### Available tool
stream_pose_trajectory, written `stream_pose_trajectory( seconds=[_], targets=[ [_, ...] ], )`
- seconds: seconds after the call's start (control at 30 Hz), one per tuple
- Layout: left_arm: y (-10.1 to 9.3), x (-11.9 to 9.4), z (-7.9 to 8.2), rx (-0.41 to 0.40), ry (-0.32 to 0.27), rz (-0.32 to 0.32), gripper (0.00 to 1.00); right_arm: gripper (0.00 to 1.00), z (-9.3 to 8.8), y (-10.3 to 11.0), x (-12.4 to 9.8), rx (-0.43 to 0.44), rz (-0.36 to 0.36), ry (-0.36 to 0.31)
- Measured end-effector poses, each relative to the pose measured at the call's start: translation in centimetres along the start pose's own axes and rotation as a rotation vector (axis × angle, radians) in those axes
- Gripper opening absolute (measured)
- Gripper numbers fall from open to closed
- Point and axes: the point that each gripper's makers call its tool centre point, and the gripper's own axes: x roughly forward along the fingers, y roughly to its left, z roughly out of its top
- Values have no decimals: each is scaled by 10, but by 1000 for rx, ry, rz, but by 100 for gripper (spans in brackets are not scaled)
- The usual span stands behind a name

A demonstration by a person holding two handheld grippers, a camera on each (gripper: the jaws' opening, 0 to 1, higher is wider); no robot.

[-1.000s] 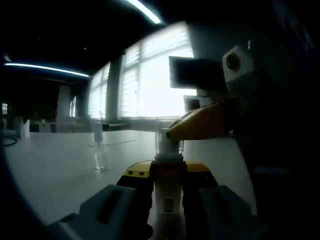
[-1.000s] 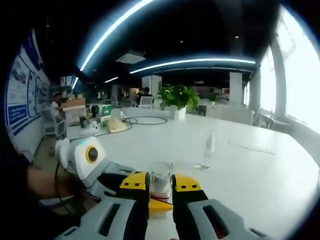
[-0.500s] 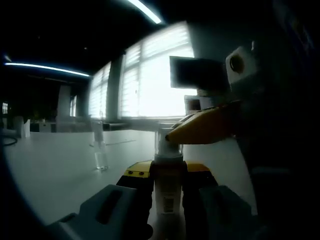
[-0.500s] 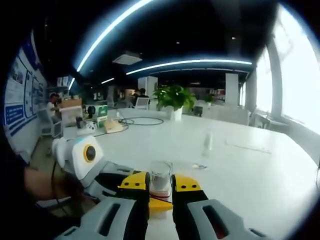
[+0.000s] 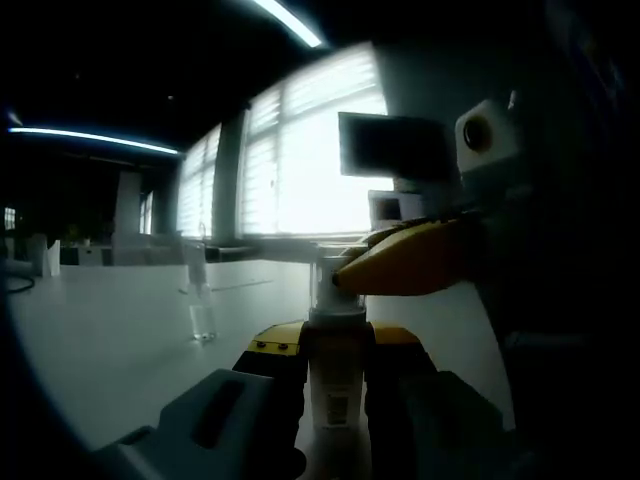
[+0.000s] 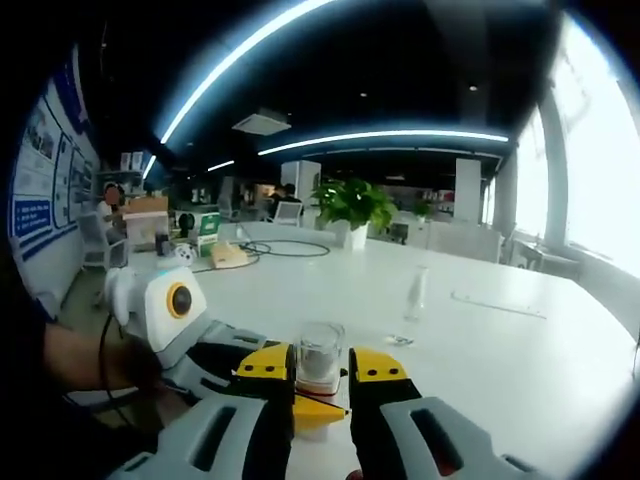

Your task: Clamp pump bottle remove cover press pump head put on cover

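While clamped upright by the left gripper [image 5: 336, 372], the white pump bottle [image 5: 336, 375] is capped by a clear cover [image 6: 319, 354], gripped by the right gripper [image 6: 321, 372].

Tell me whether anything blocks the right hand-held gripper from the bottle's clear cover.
Nothing visible does. The right hand-held gripper already has its yellow-tipped jaws on either side of the clear cover atop the pump bottle.

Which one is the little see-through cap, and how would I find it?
Start at the big white table, then go to the yellow-tipped right gripper at the bottom of the right gripper view. The clear cover sits between those tips, atop the pump bottle. Unlike the other clear bottle farther off, it's short, wide and held.
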Motion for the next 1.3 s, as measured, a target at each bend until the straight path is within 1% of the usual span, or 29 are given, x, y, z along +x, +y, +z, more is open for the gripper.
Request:
stream_pose_trajectory(
  seconds=[0.13, 0.3, 0.4, 0.63, 0.83, 0.97, 1.1, 1.2, 1.3],
  targets=[
    [0, 0, 0, 0, 0, 0, 13, 21, 6, -3, -1, -9, -9, -25],
    [0, 0, 0, -2, 0, 1, 13, 21, 12, -4, -3, -8, 4, -50],
    [0, 0, 0, -2, 0, 0, 13, 22, 20, -4, -8, -2, 16, -96],
    [0, 0, 0, -4, 0, 0, 13, 25, 27, -17, -21, -17, -8, -154],
    [0, 0, 0, -9, 1, 3, 13, 28, 27, -29, -33, -27, -32, -189],
    [0, 0, 0, -9, 1, 4, 13, 28, 24, -42, -41, -24, -71, -207],
    [1, 0, 0, -9, 1, 4, 13, 28, 18, -62, -50, -6, -118, -217],
    [0, 0, 0, -9, 2, 4, 13, 28, 12, -79, -61, 13, -165, -229],
    [1, 0, -1, -8, 2, 5, 13, 28, 9, -87, -72, 25, -191, -251]
  ],
)
